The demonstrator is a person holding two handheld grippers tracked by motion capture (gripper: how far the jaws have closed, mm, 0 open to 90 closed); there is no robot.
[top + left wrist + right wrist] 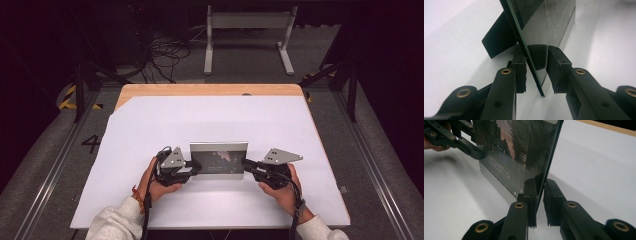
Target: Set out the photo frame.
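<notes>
Covering wooden table (210,89), white sheet (150,130); dark floor, cables (162,52) beyond.

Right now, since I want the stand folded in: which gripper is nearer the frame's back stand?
Left. The left gripper clasps one end of the frame, with the stand just beyond its jaws. The right gripper clasps the opposite end, farther from it.

A wooden desk (210,90) under a white sheet (215,130) stands on grey floor (45,175), with a white metal frame (248,37) and tangled black cables (160,55) on the far, dark side of the room.
</notes>
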